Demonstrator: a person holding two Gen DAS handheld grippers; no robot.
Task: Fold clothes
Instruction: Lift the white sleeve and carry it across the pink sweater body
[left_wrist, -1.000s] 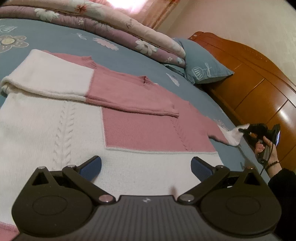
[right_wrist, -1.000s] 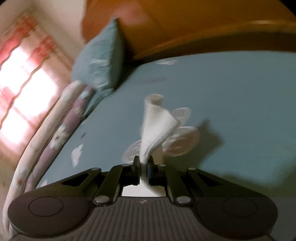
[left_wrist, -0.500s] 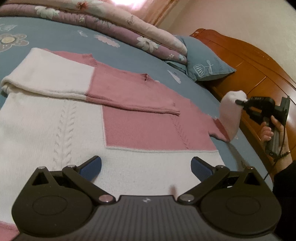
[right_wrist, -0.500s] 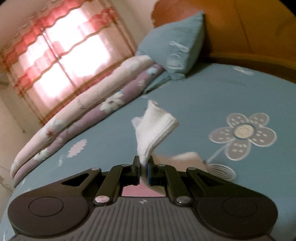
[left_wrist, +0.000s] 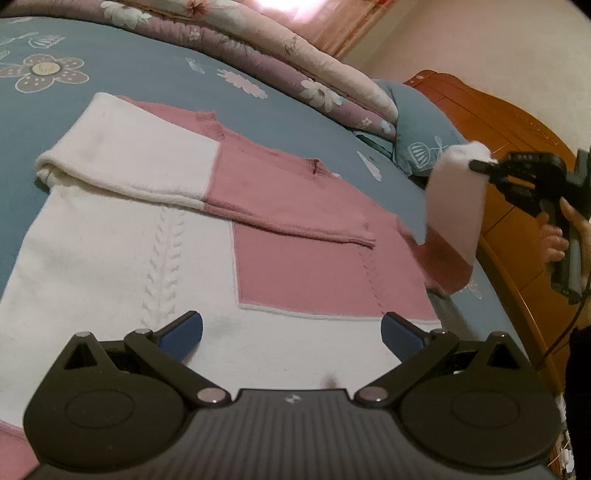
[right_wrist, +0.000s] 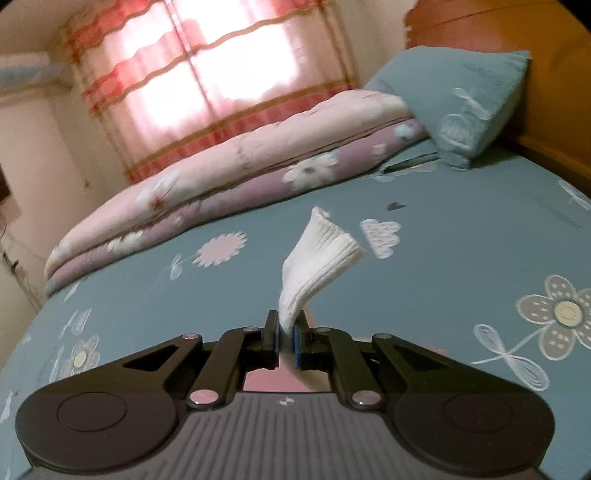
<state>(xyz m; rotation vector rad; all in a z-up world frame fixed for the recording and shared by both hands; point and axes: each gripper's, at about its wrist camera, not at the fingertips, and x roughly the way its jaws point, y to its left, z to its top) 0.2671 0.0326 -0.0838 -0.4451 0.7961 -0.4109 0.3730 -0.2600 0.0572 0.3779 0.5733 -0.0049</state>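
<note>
Blue bedding (left_wrist: 155, 70) printed with flowers covered the bed, with one headboard (left_wrist: 517, 122) at 2 o'clock in the left view and one curtained window (right_wrist: 207, 70) at 11 o'clock in the right view. One sweater (left_wrist: 155, 236), pink and white, lay flat at the centre of the left view. It had two sleeves: one sleeve (left_wrist: 133, 162) lay folded across the chest at 10 o'clock, and the other sleeve (left_wrist: 454, 206) hung lifted at 3 o'clock. One pillow (left_wrist: 421, 125) and one rolled quilt (left_wrist: 280, 48) sat at 1 o'clock.

Two grippers showed. The left gripper (left_wrist: 291, 328) stood with its jaws spread wide over the white hem, nothing between them. The right gripper (right_wrist: 285, 338) was clenched on the white cuff (right_wrist: 317, 258), which fanned up toward 12 o'clock.

The sweater's lower edge was hidden behind the left gripper's body. One hand (left_wrist: 557, 236) was cut off at the frame edge. The right view was blurred, so the bedding prints were hard to read.
</note>
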